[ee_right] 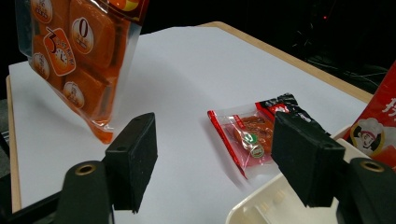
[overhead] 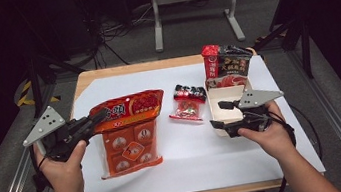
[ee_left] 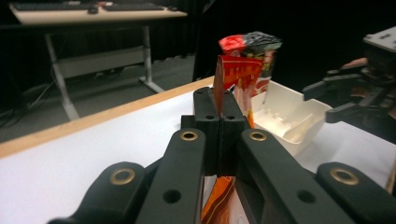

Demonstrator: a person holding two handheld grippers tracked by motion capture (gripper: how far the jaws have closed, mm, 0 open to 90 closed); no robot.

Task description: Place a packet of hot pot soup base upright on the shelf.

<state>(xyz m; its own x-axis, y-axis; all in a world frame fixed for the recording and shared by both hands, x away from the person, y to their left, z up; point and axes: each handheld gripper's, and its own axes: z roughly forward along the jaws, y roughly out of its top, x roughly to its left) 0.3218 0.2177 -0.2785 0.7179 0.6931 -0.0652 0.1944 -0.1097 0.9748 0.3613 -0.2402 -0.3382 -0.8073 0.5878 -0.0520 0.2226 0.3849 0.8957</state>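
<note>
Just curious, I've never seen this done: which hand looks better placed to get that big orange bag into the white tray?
Probably the left. Its gripper is already shut on the orange bag's top edge, lifting it. The right gripper hovers open over the white tray, holding nothing.

Both forearms are bare, with no sleeves. Each gripper is matte black plastic: the left gripper and right gripper each carry a grey 3-cornered plate on top, drilled with small holes. Brass-ringed pivots sit behind the 2 jaws, whose inner faces bear black foam pads. A black cable trails from each body's rear.
</note>
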